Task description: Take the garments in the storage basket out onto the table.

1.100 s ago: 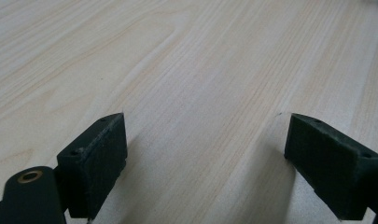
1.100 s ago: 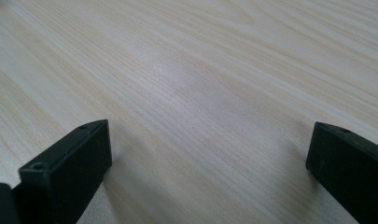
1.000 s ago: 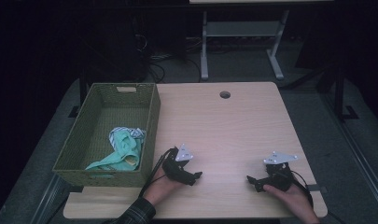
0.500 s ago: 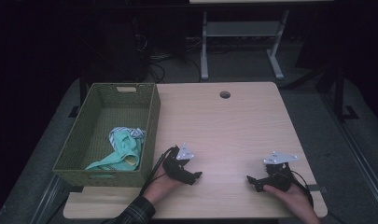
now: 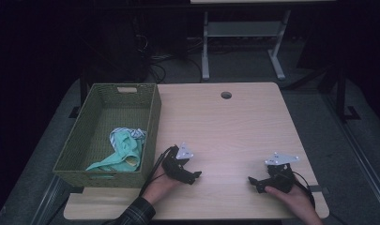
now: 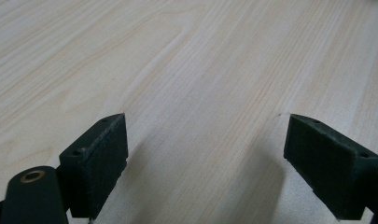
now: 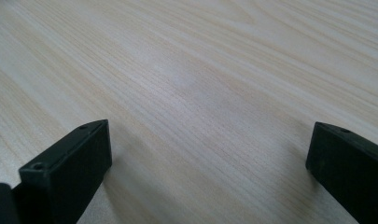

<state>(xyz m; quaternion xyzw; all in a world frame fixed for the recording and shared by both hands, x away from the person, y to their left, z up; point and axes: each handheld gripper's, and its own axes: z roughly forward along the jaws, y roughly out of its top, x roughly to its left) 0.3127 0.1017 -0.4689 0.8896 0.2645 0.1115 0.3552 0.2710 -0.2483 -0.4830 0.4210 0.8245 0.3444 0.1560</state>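
- Resting low on the tabletop (image 5: pixel 225 131) near its front edge, the left gripper (image 5: pixel 193 177) and right gripper (image 5: pixel 253 181) are both standing with jaws wide apart and holding nothing.
- Lying just left of the left gripper, the basket (image 5: pixel 152 122) is holding a crumpled green cloth (image 5: pixel 122 152) near its front right corner.
- Judging the step as a reach for the cloth, the left gripper is sitting closest; lifting over the basket wall before dropping in is looking wise.
- Pinching a raised fold, not the weave below, is looking safest.
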